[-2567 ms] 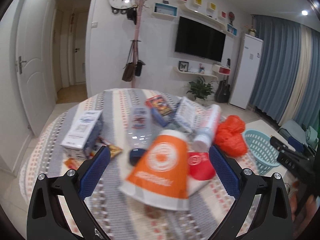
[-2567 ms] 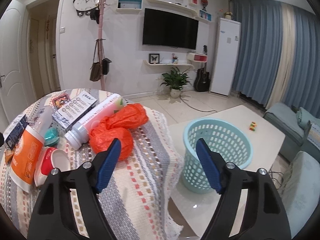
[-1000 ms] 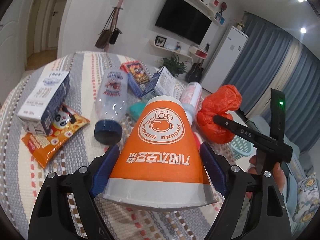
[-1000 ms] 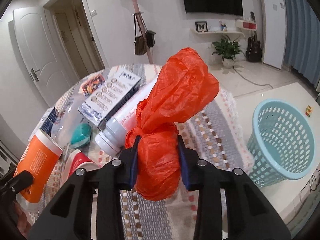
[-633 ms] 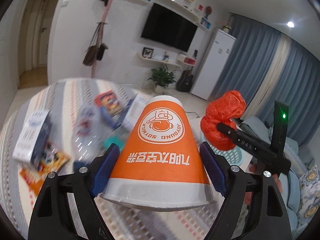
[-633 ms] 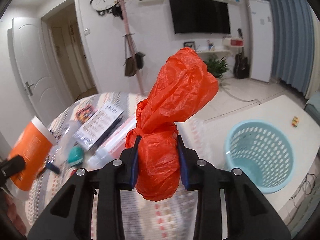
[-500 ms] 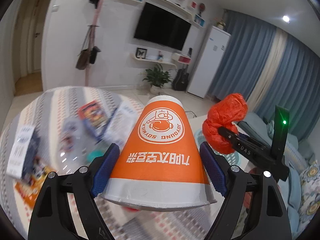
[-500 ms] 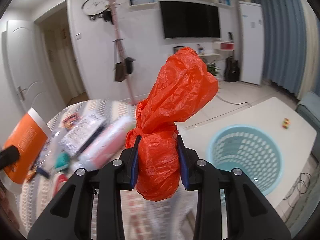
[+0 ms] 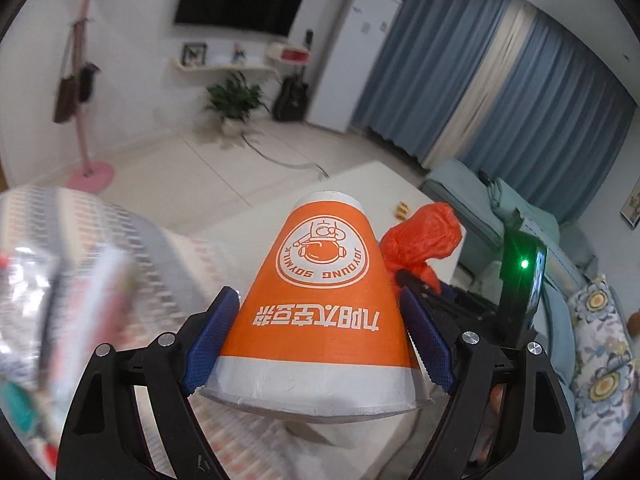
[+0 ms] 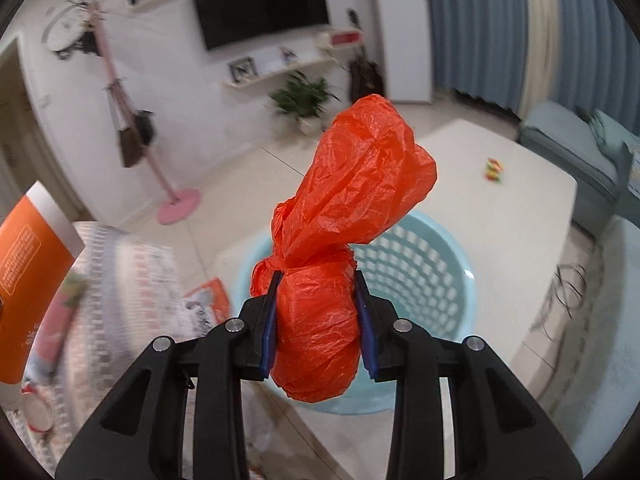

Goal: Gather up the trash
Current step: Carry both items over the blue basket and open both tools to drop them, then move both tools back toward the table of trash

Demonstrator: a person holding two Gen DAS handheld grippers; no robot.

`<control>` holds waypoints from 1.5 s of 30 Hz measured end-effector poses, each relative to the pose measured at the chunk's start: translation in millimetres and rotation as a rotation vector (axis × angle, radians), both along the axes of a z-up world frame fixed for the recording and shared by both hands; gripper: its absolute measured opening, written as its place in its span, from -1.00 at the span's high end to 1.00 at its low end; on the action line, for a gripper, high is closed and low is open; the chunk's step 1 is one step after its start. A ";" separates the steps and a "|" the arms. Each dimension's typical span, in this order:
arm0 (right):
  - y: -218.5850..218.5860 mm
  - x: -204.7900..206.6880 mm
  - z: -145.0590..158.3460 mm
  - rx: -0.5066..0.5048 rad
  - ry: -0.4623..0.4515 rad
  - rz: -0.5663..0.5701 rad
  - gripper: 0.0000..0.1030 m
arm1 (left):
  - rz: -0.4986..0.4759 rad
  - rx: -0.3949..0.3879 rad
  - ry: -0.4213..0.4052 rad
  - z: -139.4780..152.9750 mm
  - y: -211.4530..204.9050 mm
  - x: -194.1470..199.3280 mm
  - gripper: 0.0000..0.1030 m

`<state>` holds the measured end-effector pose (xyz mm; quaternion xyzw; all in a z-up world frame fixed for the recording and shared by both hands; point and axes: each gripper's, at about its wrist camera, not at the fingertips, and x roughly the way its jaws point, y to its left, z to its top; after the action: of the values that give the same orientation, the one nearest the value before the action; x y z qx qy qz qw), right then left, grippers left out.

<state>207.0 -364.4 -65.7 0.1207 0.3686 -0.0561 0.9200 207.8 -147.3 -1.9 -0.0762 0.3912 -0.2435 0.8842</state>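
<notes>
My left gripper (image 9: 320,336) is shut on an orange and white paper cup (image 9: 324,300), held on its side in the air, base pointing away. My right gripper (image 10: 316,312) is shut on a knotted orange plastic bag (image 10: 340,216) and holds it above the light blue basket (image 10: 424,268), which stands on a low white table. The bag (image 9: 420,240) and the right gripper also show in the left wrist view, just right of the cup. The cup (image 10: 28,280) shows at the left edge of the right wrist view.
The table with the striped cloth (image 9: 168,264) and several blurred trash items lies at the left in both views. The low white table (image 10: 520,200) carries a small toy (image 10: 494,170). A sofa (image 9: 560,248) stands at the right; a pink coat rack (image 10: 160,176) behind.
Both grippers have swung right, away from the striped table, carrying the cup and the bag. The basket now sits directly under the orange bag.
</notes>
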 end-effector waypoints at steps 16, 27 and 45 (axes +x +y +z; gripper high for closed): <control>-38.4 27.5 -85.5 0.012 0.225 -0.083 0.24 | -0.051 0.020 0.172 -85.5 -71.6 67.7 -0.62; -36.0 25.1 -76.7 0.012 0.193 -0.075 0.07 | -0.049 -0.012 0.165 -73.7 -60.5 53.3 -0.63; 64.9 -8.9 16.8 -0.062 -0.034 0.114 -0.06 | 0.074 -0.065 -0.097 23.8 49.9 -50.6 -0.63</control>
<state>198.1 -299.5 -48.9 0.0719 0.3573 -0.0127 0.9311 157.2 -97.4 21.9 -0.1076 0.3369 -0.2268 0.9074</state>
